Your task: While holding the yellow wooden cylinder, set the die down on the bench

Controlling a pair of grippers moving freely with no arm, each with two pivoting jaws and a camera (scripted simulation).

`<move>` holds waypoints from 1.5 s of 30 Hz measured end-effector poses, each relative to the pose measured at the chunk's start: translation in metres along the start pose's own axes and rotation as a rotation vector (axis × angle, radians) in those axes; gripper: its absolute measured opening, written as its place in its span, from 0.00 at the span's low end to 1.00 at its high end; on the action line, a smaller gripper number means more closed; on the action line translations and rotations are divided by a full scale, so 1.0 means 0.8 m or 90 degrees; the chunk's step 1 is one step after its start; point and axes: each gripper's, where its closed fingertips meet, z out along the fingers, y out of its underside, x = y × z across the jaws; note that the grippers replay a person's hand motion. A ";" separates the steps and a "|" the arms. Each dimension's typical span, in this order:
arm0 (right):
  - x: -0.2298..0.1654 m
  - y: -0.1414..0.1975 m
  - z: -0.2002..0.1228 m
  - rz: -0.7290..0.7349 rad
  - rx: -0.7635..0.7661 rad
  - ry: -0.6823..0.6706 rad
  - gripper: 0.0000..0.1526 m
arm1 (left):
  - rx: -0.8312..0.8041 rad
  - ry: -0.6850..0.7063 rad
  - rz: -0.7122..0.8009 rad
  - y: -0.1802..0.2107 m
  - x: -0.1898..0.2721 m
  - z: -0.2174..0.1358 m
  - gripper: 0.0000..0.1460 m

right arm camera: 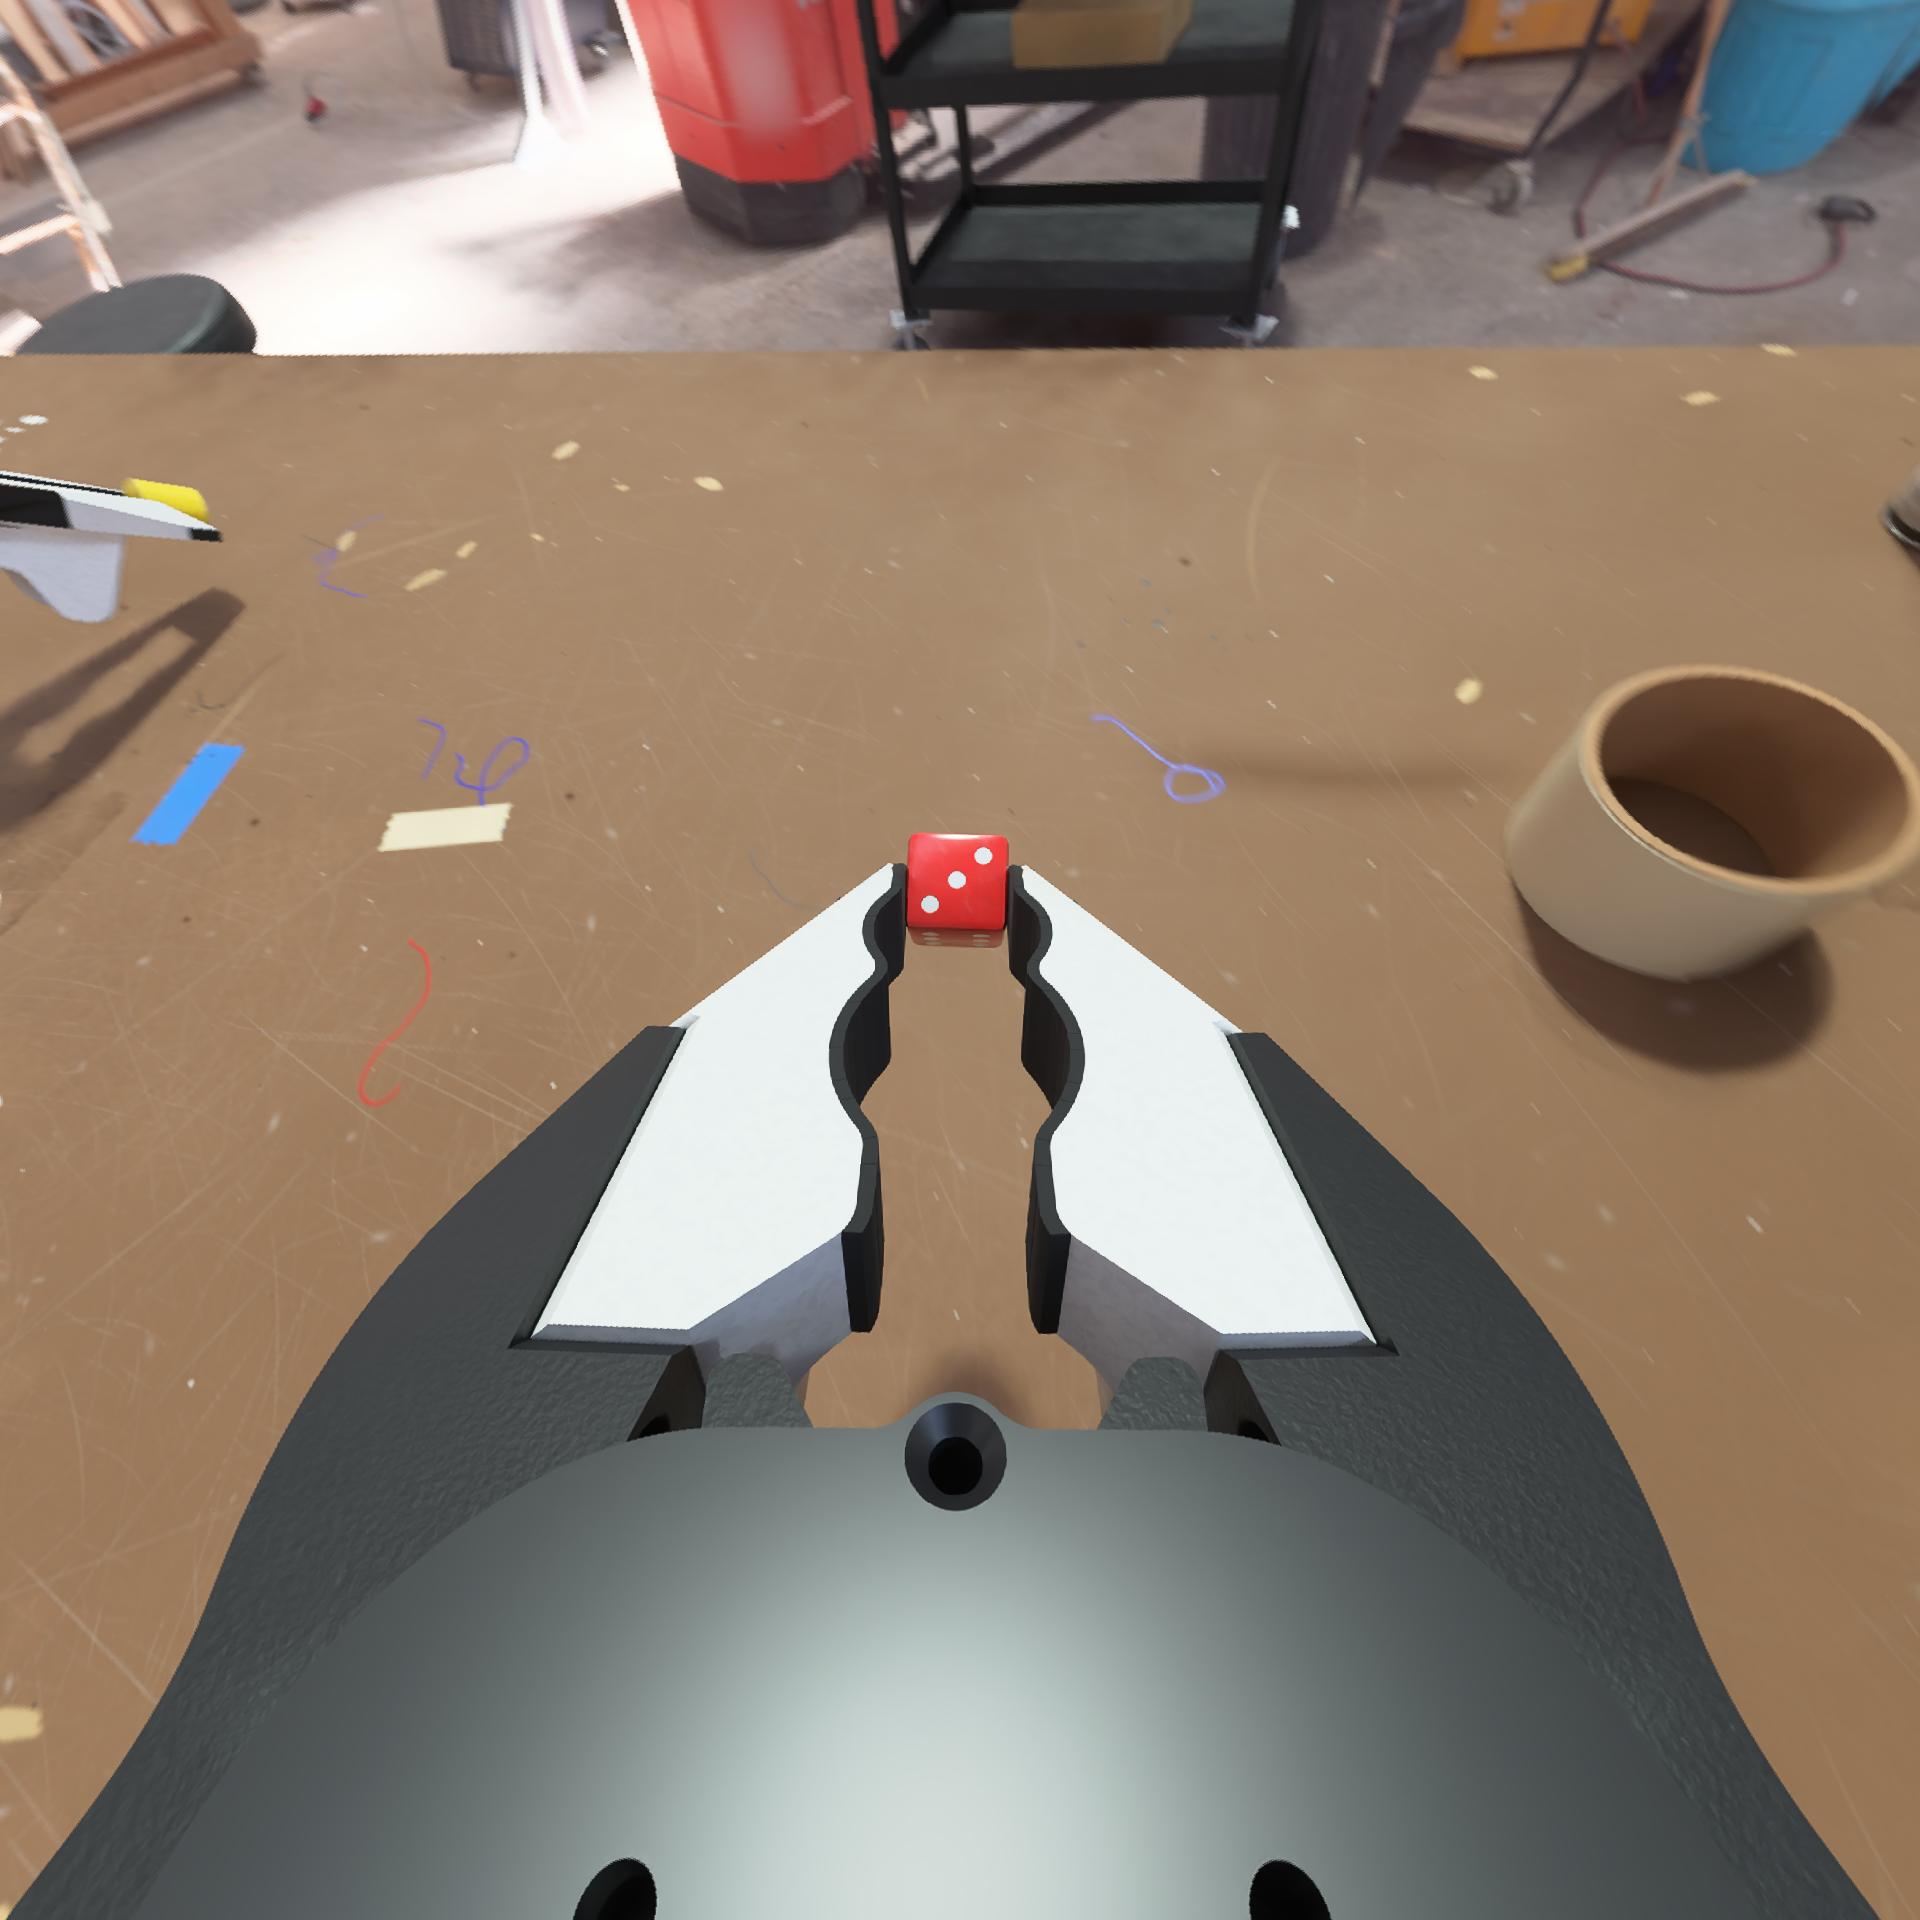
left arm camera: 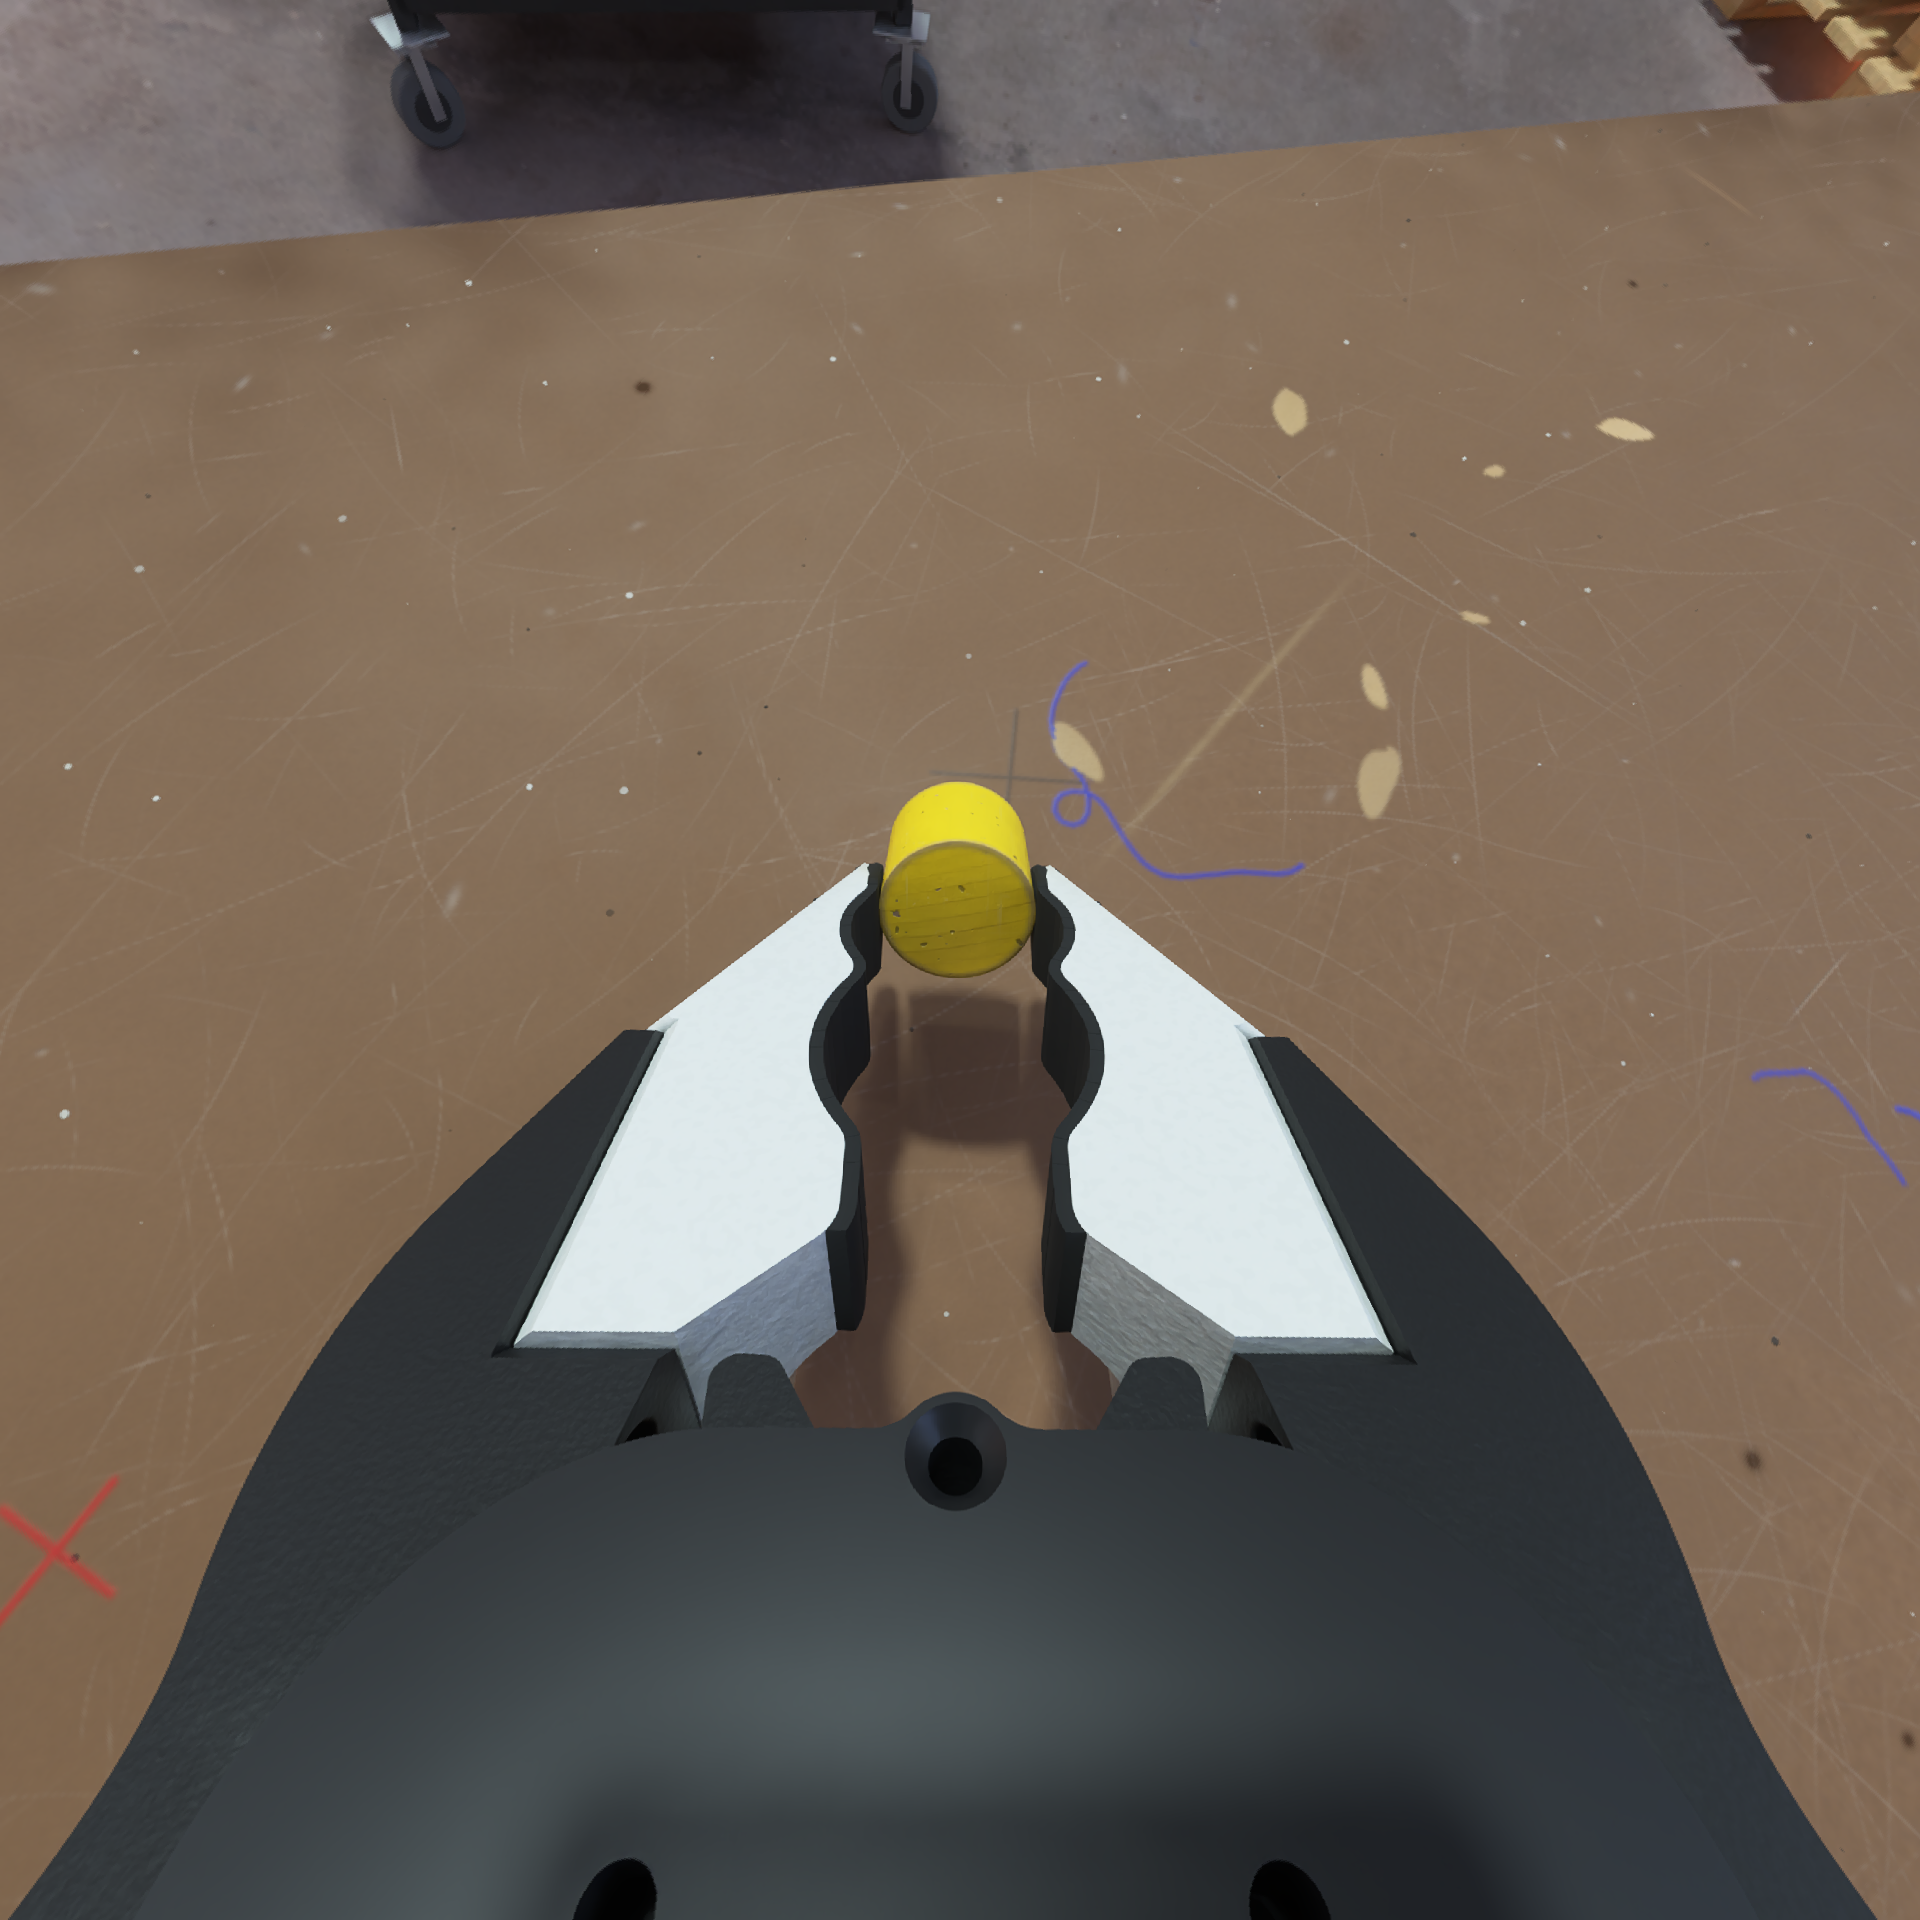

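My left gripper [left arm camera: 956, 904] is shut on the yellow wooden cylinder [left arm camera: 958, 894], gripped by its sides at the fingertips, with a round end facing the camera. It hangs above the brown bench [left arm camera: 520, 623] and casts a shadow below. My right gripper [right arm camera: 957, 899] is shut on the red die [right arm camera: 957, 881], whose top face shows three white dots. The die is low over the bench [right arm camera: 1247, 520]; I cannot tell whether it touches. The left gripper [right arm camera: 156, 520] with the yellow cylinder [right arm camera: 166, 497] also shows at the far left of the right wrist view, raised above the bench.
A tan cardboard cup [right arm camera: 1714, 821] stands on the bench at the right. Blue tape [right arm camera: 189, 792] and beige tape [right arm camera: 445, 827] lie flat at the left. A black cart [right arm camera: 1091, 156] and a red bin [right arm camera: 764, 104] stand beyond the far edge.
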 end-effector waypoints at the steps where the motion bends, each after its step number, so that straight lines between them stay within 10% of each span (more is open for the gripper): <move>1: 0.006 0.005 -0.008 0.004 -0.007 0.013 0.12 | -0.002 0.000 -0.002 0.001 -0.001 0.001 0.19; 15: 0.042 0.097 -0.070 -0.044 -0.137 0.119 0.12 | 0.009 0.030 -0.010 0.001 0.012 0.002 0.19; 34: 0.020 0.181 -0.022 -0.071 -0.284 0.065 0.12 | 0.018 0.034 -0.001 -0.003 0.016 -0.002 0.19; 45: -0.283 0.165 0.025 -0.291 -0.239 -0.382 0.12 | 0.032 0.023 0.013 -0.012 0.019 -0.014 0.19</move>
